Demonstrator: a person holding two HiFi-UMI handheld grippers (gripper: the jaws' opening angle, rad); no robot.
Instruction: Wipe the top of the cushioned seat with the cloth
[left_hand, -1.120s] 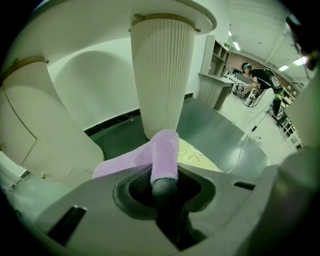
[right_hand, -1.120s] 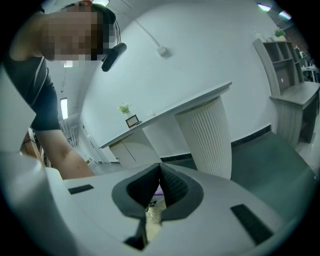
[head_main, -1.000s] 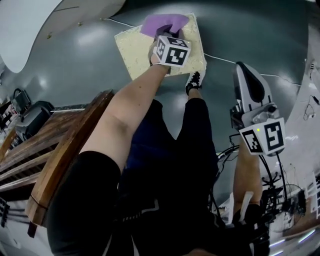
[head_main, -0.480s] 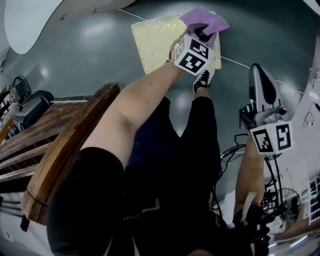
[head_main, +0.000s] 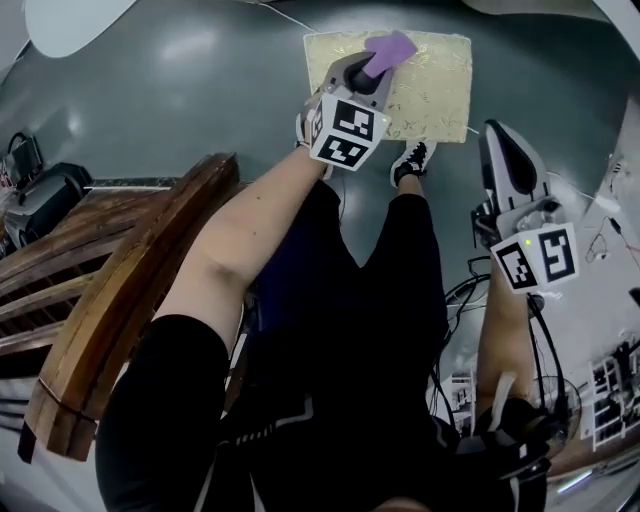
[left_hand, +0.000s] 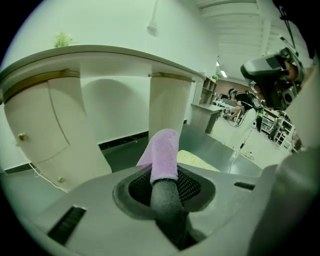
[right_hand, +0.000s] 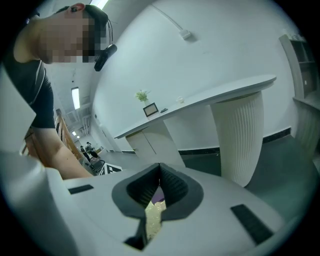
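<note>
The cream cushioned seat (head_main: 435, 95) lies low on the grey floor at the top of the head view. My left gripper (head_main: 368, 68) is stretched out over it and shut on the purple cloth (head_main: 391, 47), which rests on the seat's far middle. In the left gripper view the cloth (left_hand: 163, 154) sticks up from the closed jaws, with a strip of the seat (left_hand: 198, 161) behind. My right gripper (head_main: 497, 138) hangs to the right of the seat, shut and holding nothing. Through its jaws a sliver of the seat (right_hand: 152, 220) shows.
A wooden slatted bench (head_main: 120, 320) runs along the left. The person's legs and a shoe (head_main: 412, 160) stand just before the seat. A black bag (head_main: 40, 195) sits far left, cables (head_main: 470, 295) lie at right. A white counter on a ribbed pedestal (left_hand: 170, 105) stands beyond.
The left gripper carried the cloth across the seat to its right corner, then back toward the middle. The right gripper stayed about where it was.
</note>
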